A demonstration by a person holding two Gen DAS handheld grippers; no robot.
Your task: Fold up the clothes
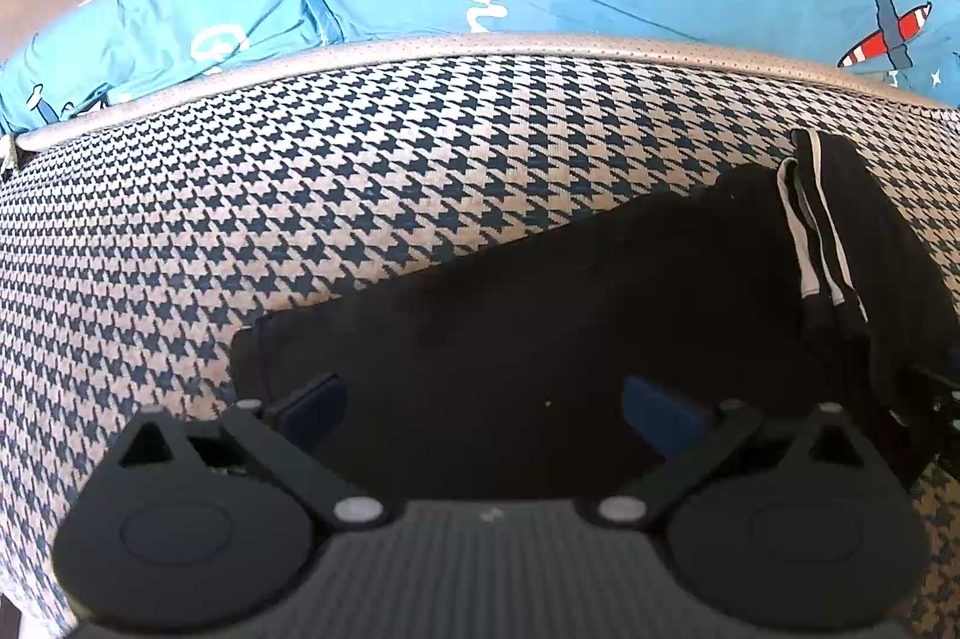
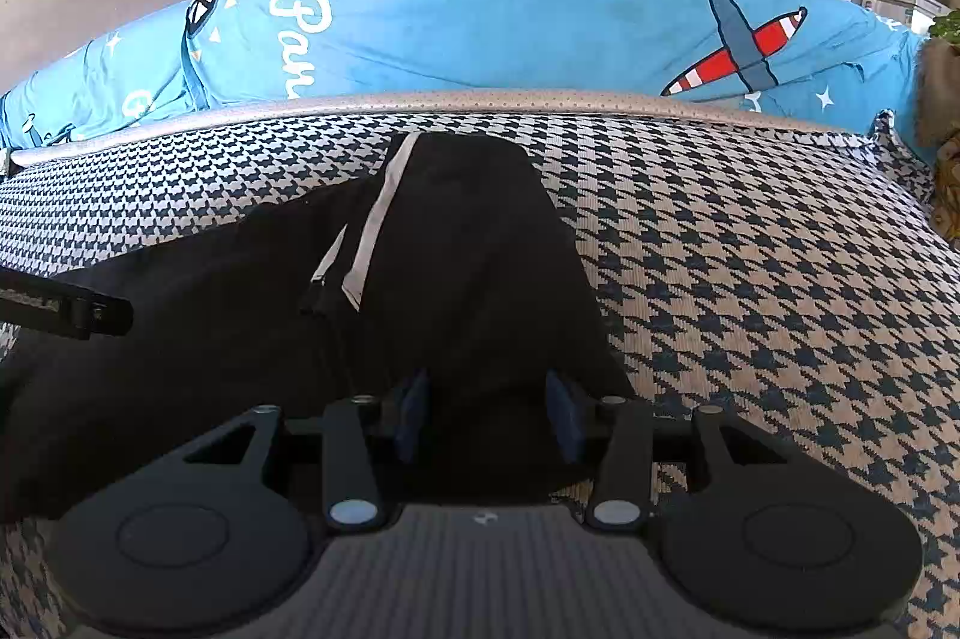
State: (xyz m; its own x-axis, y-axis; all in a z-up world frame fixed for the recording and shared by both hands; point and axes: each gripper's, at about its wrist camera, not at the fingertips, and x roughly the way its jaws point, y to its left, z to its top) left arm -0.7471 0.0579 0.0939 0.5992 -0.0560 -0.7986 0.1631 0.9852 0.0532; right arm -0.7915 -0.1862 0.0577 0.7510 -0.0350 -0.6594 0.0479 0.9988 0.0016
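Note:
A black garment [image 1: 540, 291] with white side stripes [image 1: 810, 231] lies on a houndstooth-covered surface [image 1: 300, 189]. My left gripper [image 1: 486, 405] hovers over the garment's near left part, jaws wide open, nothing between the blue pads. In the right wrist view the same garment [image 2: 468, 249] runs away from me as a folded strip with its white stripe [image 2: 375, 225] on top. My right gripper [image 2: 489, 417] stands partly open at the garment's near end, with black cloth lying between the pads; no firm pinch shows. Part of the left gripper [image 2: 72, 306] pokes in from the left.
A silver piped edge [image 2: 480, 102] borders the far side of the houndstooth cover [image 2: 750, 249]. Behind it lies blue bedding [image 2: 540, 27] printed with planes and lettering. Chairs, a table and a fridge stand further back in the room.

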